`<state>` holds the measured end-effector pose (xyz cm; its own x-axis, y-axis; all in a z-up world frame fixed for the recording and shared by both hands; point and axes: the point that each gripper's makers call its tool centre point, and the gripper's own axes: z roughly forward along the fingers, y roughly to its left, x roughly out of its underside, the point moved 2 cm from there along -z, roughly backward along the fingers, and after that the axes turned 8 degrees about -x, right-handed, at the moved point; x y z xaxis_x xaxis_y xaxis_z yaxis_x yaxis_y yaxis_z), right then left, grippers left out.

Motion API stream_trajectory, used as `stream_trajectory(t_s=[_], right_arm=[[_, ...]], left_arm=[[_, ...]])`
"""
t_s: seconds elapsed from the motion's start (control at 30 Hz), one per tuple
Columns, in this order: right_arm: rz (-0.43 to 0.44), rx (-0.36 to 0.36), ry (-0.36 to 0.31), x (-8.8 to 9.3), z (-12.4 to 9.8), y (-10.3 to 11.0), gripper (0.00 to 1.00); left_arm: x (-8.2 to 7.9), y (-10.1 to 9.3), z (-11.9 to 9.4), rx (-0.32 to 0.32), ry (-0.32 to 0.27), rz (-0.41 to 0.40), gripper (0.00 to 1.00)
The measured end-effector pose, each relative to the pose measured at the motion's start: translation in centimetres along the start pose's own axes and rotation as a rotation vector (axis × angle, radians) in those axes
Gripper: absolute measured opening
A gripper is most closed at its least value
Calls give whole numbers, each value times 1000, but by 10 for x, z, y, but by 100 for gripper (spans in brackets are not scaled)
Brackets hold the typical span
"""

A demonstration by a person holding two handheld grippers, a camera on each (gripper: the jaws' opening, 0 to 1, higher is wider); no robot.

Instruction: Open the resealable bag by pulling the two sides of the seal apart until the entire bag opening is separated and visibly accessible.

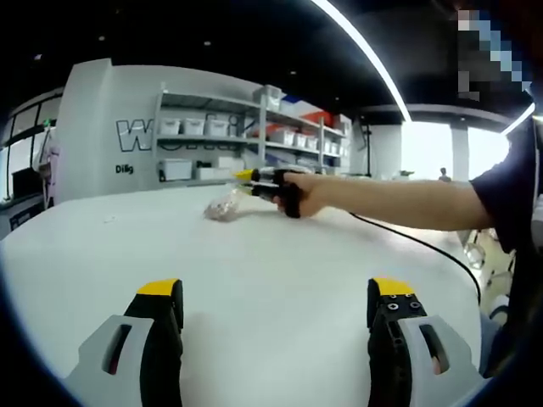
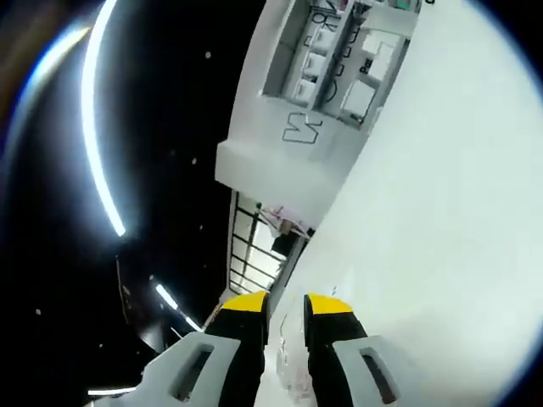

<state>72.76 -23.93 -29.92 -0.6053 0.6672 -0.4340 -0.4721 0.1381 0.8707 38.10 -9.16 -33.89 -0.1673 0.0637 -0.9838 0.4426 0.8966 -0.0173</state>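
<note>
Right gripper (image 2: 287,309) pinches clear bag (image 1: 223,205) (left gripper (image 1: 276,297) wide apart)

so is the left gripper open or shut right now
Open: in the left gripper view, the yellow-tipped grey tongs of the left gripper stand wide apart above the bare white table, nothing between them.

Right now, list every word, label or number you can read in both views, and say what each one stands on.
"Dilig", roughly: small dark lettering low on the grey wall left of the shelves; the last letters are blurred.
"W...": large outlined letters on that grey wall, cut off behind the white metal shelving unit; the rest can't be read.
Outlined letters on the same wall in the right gripper view: rolled sideways, unreadable.
Storage bins on the shelves: labels too small.
</note>
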Motion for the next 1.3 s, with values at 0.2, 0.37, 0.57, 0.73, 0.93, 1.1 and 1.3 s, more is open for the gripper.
stream_trajectory(t_s=[0.2,0.37,0.57,0.73,0.93,1.1,1.3], right_arm=[[8,-7,-10,-10,-3,-1,12],[-6,-3,1,-9,-3,-2,15],[-24,10,22,-10,-5,-4,21],[-35,21,37,-1,-18,1,22],[-76,48,57,-1,-28,1,25],[-99,60,55,-4,-42,1,26],[-133,74,74,-9,-53,0,25]], left_arm=[[0,0,0,-1,0,1,89],[0,0,-1,-1,1,1,89],[0,0,-1,-2,0,3,89],[1,0,-1,-4,3,8,88],[1,0,-1,-4,2,8,88],[1,-1,-2,-4,1,7,88],[1,0,-2,-6,0,7,88]])
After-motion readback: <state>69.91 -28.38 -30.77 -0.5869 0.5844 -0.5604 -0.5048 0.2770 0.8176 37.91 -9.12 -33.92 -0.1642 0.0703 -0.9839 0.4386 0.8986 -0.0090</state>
